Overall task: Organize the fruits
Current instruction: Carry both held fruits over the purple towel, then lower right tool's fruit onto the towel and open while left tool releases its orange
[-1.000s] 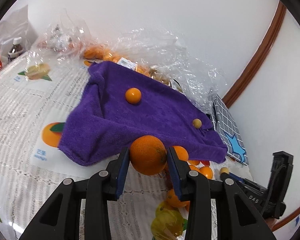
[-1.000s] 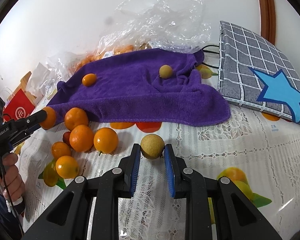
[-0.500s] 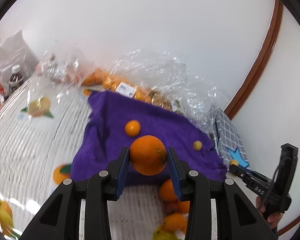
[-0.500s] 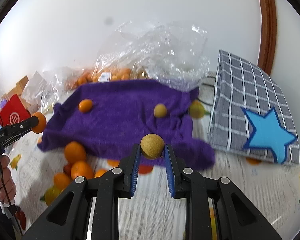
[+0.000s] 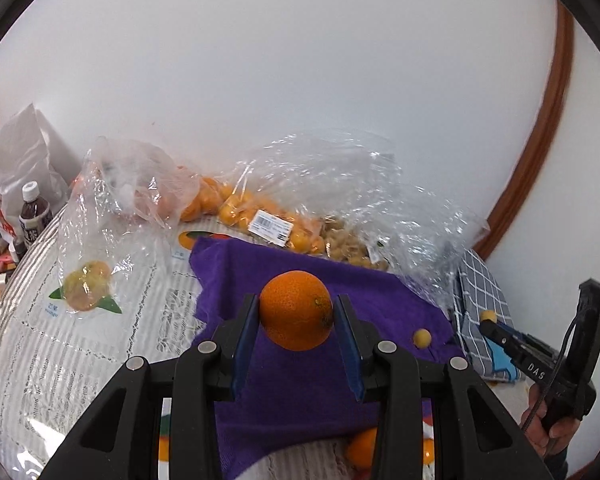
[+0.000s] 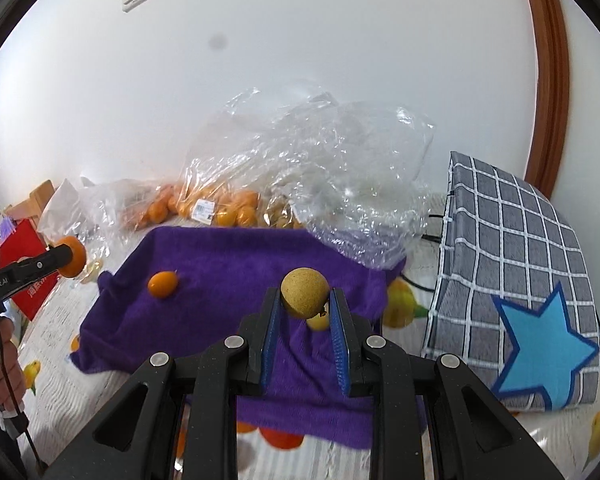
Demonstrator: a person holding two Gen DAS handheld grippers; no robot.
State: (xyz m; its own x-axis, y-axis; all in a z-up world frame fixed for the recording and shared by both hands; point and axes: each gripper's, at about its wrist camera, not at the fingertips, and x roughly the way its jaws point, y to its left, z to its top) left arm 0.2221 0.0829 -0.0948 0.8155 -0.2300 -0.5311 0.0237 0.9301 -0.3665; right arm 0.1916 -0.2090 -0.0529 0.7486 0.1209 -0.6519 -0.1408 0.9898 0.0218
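Jaws clamp round fruit: left orange, stem scar rightward; right longan.

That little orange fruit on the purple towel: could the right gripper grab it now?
Probably not yet: the right gripper is shut on a tan fruit, so its jaws are full, though the small orange fruit lies uncovered on the towel.

Bags behind towel
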